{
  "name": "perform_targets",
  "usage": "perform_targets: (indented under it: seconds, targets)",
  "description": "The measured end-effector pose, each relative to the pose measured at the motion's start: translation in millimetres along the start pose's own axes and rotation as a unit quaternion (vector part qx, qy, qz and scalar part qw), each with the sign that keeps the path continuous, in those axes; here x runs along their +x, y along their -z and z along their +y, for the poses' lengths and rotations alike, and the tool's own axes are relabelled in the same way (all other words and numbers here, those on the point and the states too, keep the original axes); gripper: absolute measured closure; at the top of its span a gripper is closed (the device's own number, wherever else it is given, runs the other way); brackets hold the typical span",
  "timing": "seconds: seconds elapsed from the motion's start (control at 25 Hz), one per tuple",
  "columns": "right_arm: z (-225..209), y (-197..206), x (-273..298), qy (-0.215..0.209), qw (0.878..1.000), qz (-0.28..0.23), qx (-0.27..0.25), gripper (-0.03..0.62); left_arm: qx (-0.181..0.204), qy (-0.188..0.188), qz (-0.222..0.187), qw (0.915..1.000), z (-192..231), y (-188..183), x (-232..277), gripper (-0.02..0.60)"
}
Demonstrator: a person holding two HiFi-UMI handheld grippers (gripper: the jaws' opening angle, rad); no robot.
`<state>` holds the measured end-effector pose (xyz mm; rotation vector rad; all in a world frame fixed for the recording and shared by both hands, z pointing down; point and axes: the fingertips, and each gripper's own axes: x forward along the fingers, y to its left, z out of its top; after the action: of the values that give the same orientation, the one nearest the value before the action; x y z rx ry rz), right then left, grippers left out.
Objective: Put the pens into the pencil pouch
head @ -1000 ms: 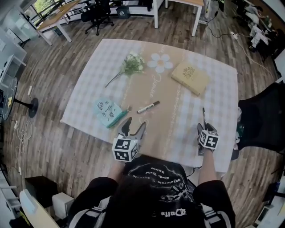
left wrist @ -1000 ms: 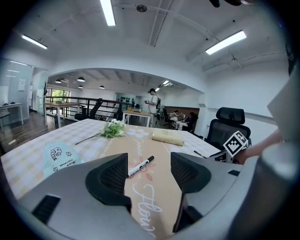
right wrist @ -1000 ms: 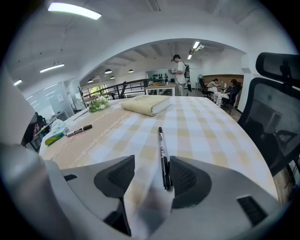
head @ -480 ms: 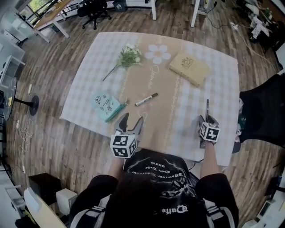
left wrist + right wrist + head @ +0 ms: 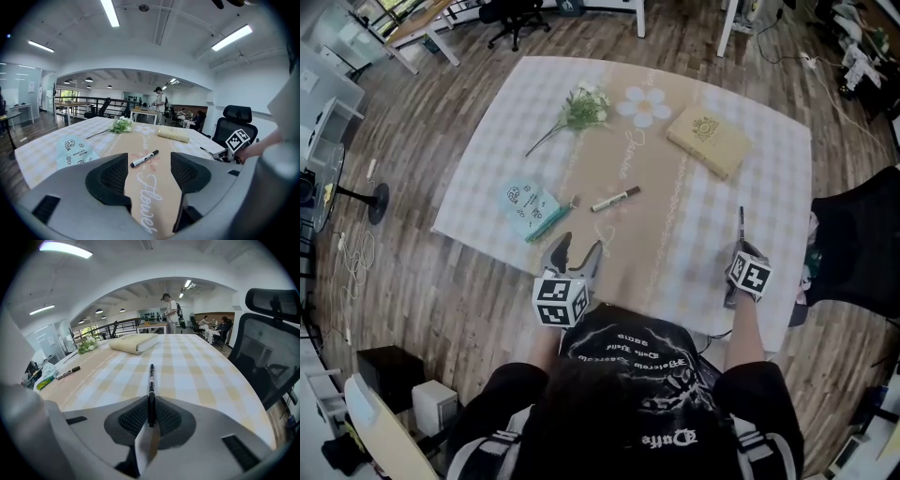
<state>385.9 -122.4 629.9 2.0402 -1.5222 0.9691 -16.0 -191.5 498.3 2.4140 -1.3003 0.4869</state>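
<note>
Your right gripper (image 5: 151,414) has just been closing & now its jaws pinch the black pen (image 5: 151,378) by its near end. The pen sticks straight out ahead, low over the checked cloth (image 5: 769,178). Tight on that side: the table's right edge runs just beside you, w/ a black chair (image 5: 858,244) right past it. Ahead of the pen a tan book (image 5: 709,141) lies well apart, plain cloth btwn.

Your left gripper (image 5: 149,176) hangs nr the table's near edge over the brown runner (image 5: 649,244), jaws apart, nothing btwn them. Ahead of it a marker (image 5: 144,159) lies on the runner. Left of that sits the teal pouch (image 5: 525,208), w/ a green pen (image 5: 553,222) against its right side. A flower sprig (image 5: 577,112) lies twd the far end. Widest open stretch: runner & cloth btwn your two grippers.
</note>
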Motion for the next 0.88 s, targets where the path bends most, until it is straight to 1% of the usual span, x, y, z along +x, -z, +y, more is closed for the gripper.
perform_targets:
  seconds: [0.12,0.24,0.32,0.4,0.48,0.6,0.76,0.88]
  targets:
    - [-0.1,1.6,-1.0,0.000,1.000,-0.002,0.005,0.540,-0.001,-0.008,-0.004,1.0000,1.2,1.6,-4.8,0.293]
    - [0.0,-0.9,-6.6,-0.002,1.000,-0.022,0.017,0.540,0.004,-0.018,-0.007,0.9998,5.3,2.7,-8.3,0.292]
    - [5.4,-5.1,-11.5,-0.012,0.999,-0.037,0.016,0.540,0.004,-0.036,-0.008,0.9993,12.6,5.7,-13.1,0.291]
    - [13.8,-8.6,-16.2,-0.027,0.999,-0.045,-0.002,0.540,0.009,-0.056,-0.004,0.9984,21.6,10.1,-17.0,0.291]
    - [26.7,-4.7,-19.7,-0.053,0.998,-0.040,-0.016,0.540,0.026,-0.079,0.008,0.9966,30.6,17.2,-21.1,0.291]
    - [58.0,7.9,-24.9,-0.106,0.994,-0.023,-0.031,0.540,0.050,-0.109,0.027,0.9925,45.4,29.3,-27.5,0.292]
    - [103.0,11.7,-38.2,-0.150,0.984,-0.022,-0.094,0.540,0.049,-0.142,0.039,0.9879,66.4,36.5,-33.2,0.291]
    - [136.3,9.8,-47.6,-0.186,0.972,-0.027,-0.137,0.540,0.044,-0.186,0.047,0.9805,88.5,38.9,-42.1,0.292]
